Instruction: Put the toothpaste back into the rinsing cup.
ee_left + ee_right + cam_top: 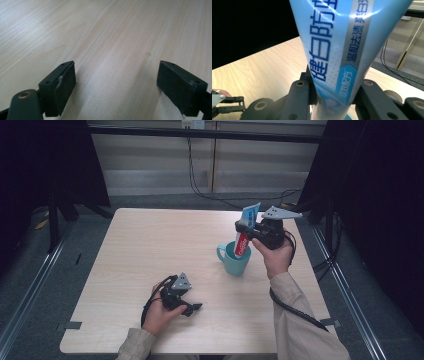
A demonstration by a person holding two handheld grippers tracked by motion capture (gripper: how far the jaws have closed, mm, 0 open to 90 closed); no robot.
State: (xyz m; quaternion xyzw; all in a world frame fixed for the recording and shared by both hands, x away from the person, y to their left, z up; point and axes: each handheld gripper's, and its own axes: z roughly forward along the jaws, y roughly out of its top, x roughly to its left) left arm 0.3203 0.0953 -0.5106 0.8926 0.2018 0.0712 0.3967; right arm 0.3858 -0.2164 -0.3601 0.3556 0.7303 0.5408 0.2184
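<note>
Toothpaste tube [246, 231]: soft laminated plastic, glossy, likely slippery; light, flat-crimped upper end, rounder lower body. Held upright, its lower end inside the teal mug [234, 260].

Near: left gripper [194, 308] rests low over the pale woodgrain table [150, 245], jaws spread, nothing between them.

Farther: right gripper [244, 228] pinches the tube mid-body. Judgement: grip the firmer body, lightly; squeezing may dent it.

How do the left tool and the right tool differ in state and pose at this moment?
The left tool is open with nothing between its jaws; the right tool is shut on the toothpaste tube. The left tool sits low by the table, away from the cup; the right is raised over the teal cup, the tube's lower end inside it. Both are hand-held, black and cabled.
</note>
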